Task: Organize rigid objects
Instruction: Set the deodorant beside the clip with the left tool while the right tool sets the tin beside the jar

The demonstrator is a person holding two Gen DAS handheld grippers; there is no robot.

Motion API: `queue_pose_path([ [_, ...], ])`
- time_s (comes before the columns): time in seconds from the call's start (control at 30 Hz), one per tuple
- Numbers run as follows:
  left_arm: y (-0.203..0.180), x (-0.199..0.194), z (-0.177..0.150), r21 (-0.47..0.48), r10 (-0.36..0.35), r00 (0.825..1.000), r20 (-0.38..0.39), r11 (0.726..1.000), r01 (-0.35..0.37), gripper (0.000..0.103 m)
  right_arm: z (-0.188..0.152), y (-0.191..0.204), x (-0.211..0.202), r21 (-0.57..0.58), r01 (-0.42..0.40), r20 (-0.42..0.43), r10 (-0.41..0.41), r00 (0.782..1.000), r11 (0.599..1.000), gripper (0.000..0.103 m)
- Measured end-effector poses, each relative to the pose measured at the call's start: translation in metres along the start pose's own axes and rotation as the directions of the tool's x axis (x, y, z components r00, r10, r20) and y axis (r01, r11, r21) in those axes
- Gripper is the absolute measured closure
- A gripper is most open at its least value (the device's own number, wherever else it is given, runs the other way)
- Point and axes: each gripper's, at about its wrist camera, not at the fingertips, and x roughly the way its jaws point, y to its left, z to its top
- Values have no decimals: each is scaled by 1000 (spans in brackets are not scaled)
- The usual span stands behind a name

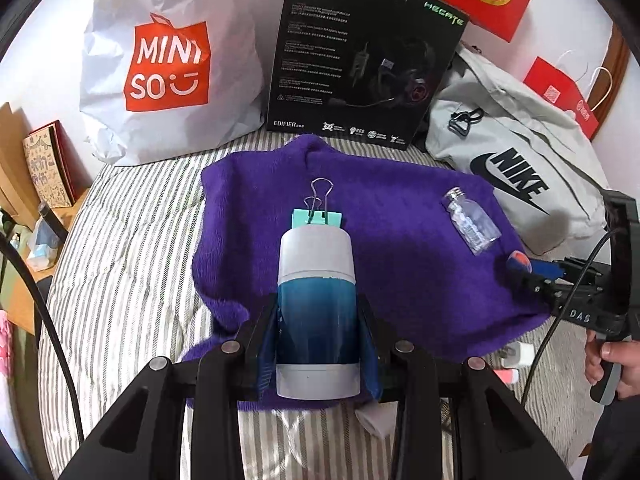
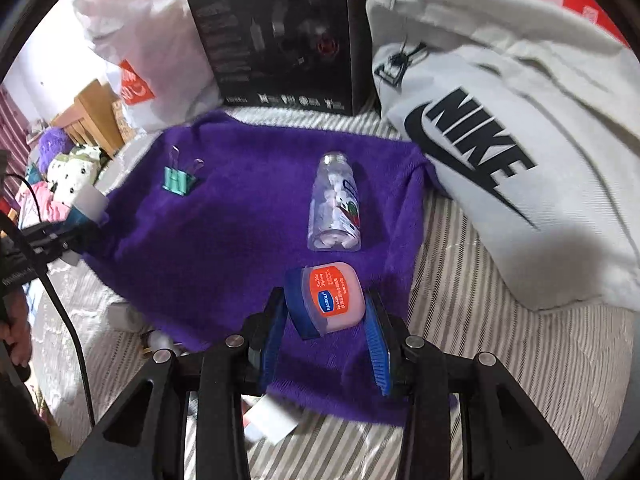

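Gripping a blue-and-white bottle by its blue middle, the left claw has both blue pads pressed flat on the bottle's sides; the white cap end points away from the claw and the white base sits between the finger roots. Just beyond the cap lies a teal binder clip, its wire handles pointing farther off. Ahead and to the right of this claw a small clear bottle of pale tablets lies on its side. All rest over a purple towel spread on a striped bed.

The right claw is clenched on a small lip balm jar with a blue lid and an orange label; the jar is tilted, its lid toward the left finger and its pink body against the right pad. Directly ahead of this claw lies the clear bottle, neck pointing away; well to the front left lies the binder clip.

Behind the towel, farthest from both claws, stand a white shopping bag and a black headset box, with a grey Nike bag slumped to the right. A person's hand holds the right claw's handle at the edge of the left view.
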Motion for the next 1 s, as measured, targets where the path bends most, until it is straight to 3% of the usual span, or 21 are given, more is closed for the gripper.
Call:
queue_pose_path([
  [0.33, 5, 19, 7, -6, -3, 1000, -31, 1000, 3, 69, 7, 3, 39, -18, 9, -40, -9, 999, 1000, 65],
  [0.8, 3, 40, 20, 3, -6, 998, -60, 1000, 7, 69, 7, 13, 49, -103, 33, -35, -37, 999, 994, 63],
  [1.0, -3, 51, 23, 19, -6, 997, -79, 1000, 8, 69, 8, 17, 50, -142, 18, -83, -30, 996, 990, 53],
])
